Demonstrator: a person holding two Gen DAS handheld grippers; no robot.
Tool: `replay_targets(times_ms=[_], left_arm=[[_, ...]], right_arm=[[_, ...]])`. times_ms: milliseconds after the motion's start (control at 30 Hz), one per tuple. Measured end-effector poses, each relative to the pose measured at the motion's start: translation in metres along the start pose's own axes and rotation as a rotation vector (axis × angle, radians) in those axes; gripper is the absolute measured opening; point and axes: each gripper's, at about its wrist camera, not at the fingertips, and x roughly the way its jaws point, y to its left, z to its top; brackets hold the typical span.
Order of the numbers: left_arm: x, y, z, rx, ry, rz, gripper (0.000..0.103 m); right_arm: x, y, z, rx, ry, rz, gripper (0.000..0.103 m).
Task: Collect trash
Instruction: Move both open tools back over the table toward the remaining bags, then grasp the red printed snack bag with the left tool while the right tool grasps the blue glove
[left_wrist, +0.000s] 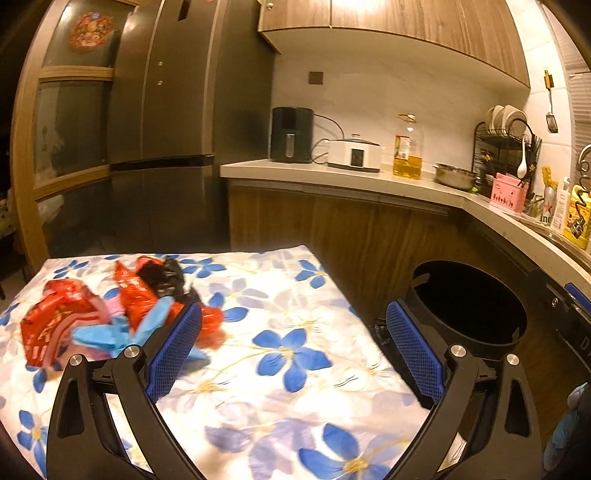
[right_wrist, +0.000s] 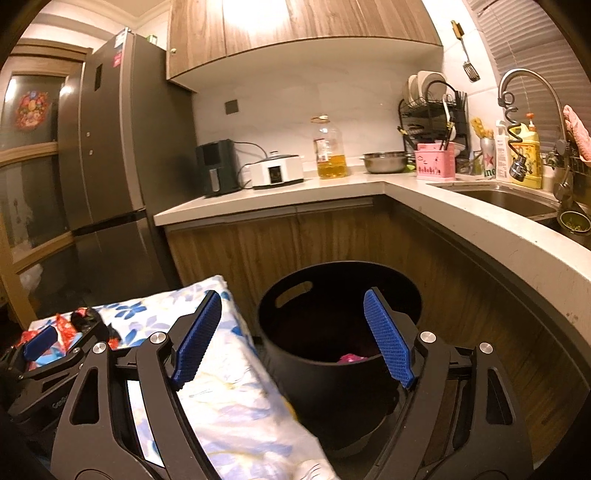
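Both grippers stand with their jaws wide apart and nothing between the blue ribbed pads. The left gripper (left_wrist: 293, 334) hangs over a table spread with a white cloth printed with blue flowers (left_wrist: 295, 295); its left pad sits just at the near edge of a heap of crumpled trash, red foil wrappers, light blue plastic scraps and a bit of black film (left_wrist: 110, 314), which lies toward the far left part of the cloth. Whether the pad touches the nearest scrap cannot be told, for the heap is blurred. The right gripper (right_wrist: 293, 332) is held in front of a round black plastic bin with a slot handle in its wall (right_wrist: 314, 369), which stands on the floor between the table's edge and the wooden cabinet fronts. A small pink scrap (right_wrist: 351, 358) shows low inside the bin. Seen from the right wrist, the left gripper (right_wrist: 40, 345) appears at the far left over the trash heap (right_wrist: 62, 326). Behind runs a pale L-shaped counter (right_wrist: 332, 188) carrying a black air fryer (right_wrist: 216, 166), a white cooker (right_wrist: 277, 171), a large bottle of yellow oil (right_wrist: 330, 151), a steel bowl (right_wrist: 384, 162) and a pink utensil holder (right_wrist: 436, 162), with a steel sink (right_wrist: 498, 199) at right and a tall grey refrigerator (right_wrist: 110, 147) at left.
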Motion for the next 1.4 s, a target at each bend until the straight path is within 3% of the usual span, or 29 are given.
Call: replay_targets(times_ms=[333,833,1233,1400], left_arm=[[-0.017,0.041,-0.014,-0.023,-0.009,0.079,0.096],[-0.026,0.133,-0.039,-0.126,0.0,0.229,0.096],[-0.045,0.189,-0.052,-0.169,-0.011,0.321,0.096],[-0.049,0.215,-0.055,-0.216,-0.009,0.347,0.096]], right_arm=[[-0.012,0.039,-0.014,-0.021,0.015,0.067,0.078],[-0.002,0.108,-0.045,-0.078,0.078,0.194,0.078],[0.013,0.194,-0.085,-0.143,0.167,0.386,0.078],[0.021,0.233,-0.103,-0.172,0.194,0.455,0.072]])
